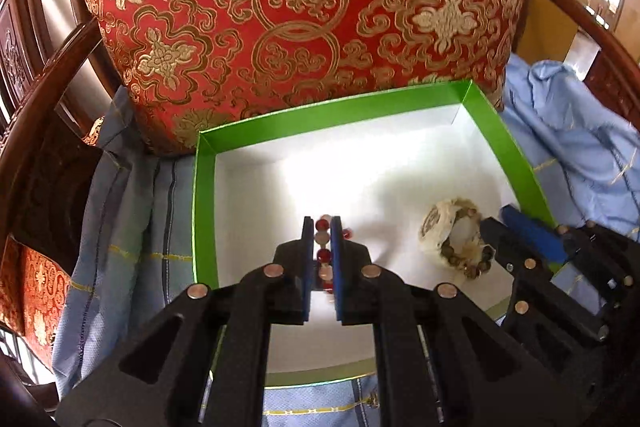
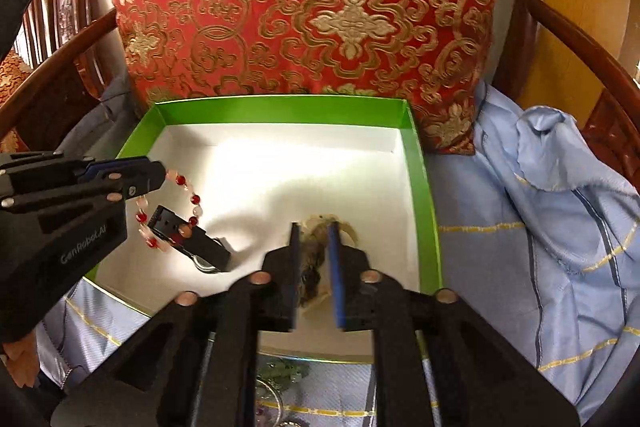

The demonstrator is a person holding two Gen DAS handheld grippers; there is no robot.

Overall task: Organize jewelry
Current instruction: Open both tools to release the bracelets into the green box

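A green box [image 1: 206, 187] with a white inside lies on a chair seat; it also shows in the right wrist view [image 2: 424, 187]. My left gripper [image 1: 322, 223] is shut on a red and pale bead bracelet [image 1: 323, 255] and holds it over the box's left part. In the right wrist view the left gripper [image 2: 160, 199] holds the bracelet [image 2: 188, 187] as a hanging loop. My right gripper [image 2: 314, 227] is shut on a brown bead bracelet with a cream pendant [image 2: 312, 255] at the box floor, right part. The same piece [image 1: 452, 231] shows in the left wrist view beside the right gripper [image 1: 500, 219].
A big red and gold cushion [image 1: 300, 7] stands right behind the box. Light blue cloth [image 2: 540, 207] covers the seat and bunches up at the right. Dark wooden chair arms [image 1: 48, 115] curve along both sides. More jewelry [image 2: 280, 375] lies on the cloth before the box.
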